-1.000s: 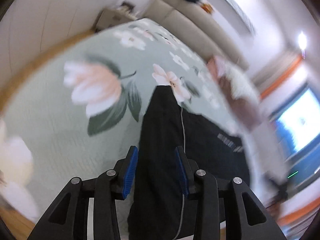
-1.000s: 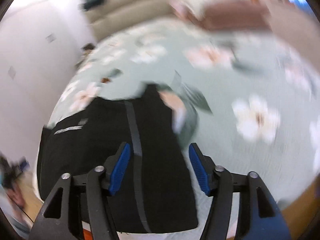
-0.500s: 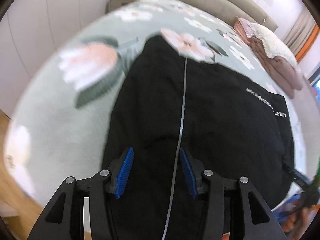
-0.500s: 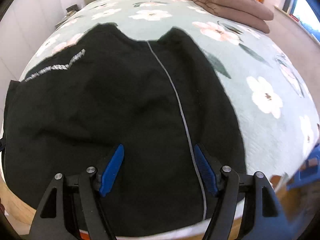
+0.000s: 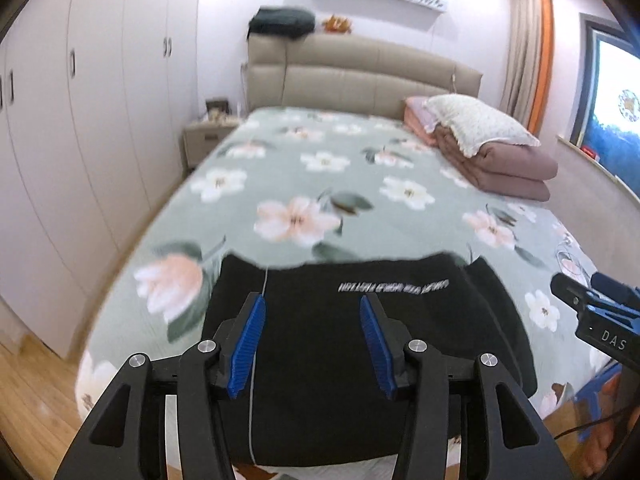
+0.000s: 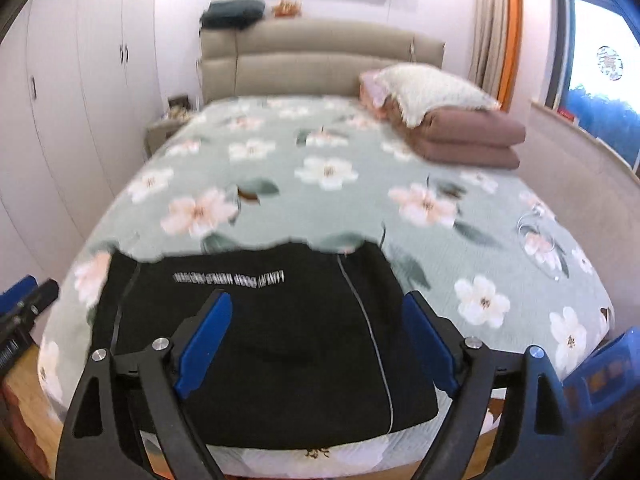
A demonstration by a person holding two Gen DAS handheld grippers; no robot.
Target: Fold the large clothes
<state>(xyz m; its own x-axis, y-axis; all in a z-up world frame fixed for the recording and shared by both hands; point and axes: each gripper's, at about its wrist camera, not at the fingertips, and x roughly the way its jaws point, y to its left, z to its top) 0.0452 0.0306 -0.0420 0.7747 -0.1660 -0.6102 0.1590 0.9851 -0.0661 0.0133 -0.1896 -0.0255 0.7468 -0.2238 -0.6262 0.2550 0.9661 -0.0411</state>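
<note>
Left tongs [image 5: 312, 346]: raised over the near end of the bed [image 5: 280, 168], blue pads spread moderately apart, having just been opening, gripping nothing. Between the pads, only a view down onto the black garment [image 5: 360, 344]; no contact visible. Garment folded into a squarish block, lying flat at the foot of the bed on the flowered green cover, a thin pale stripe running down its left side and a line of white lettering, too blurred to read, across its far edge. Far right in the left wrist view, the other tool's black and blue tip poking in beside the mattress.

Right tongs [image 6: 316, 344]: pads spread wide, wider than the left pair, also just been opening, empty, held above the same black garment [image 6: 272, 332] and apparently clear of it, though motion blur leaves that slightly unsure. Pale stripe here on the garment's right side, lettering near the far edge. Farther back on the right of the bed, a folded brown quilt [image 6: 468, 136] with a white pillow [image 6: 432, 92] on top, well apart from the garment.
</note>
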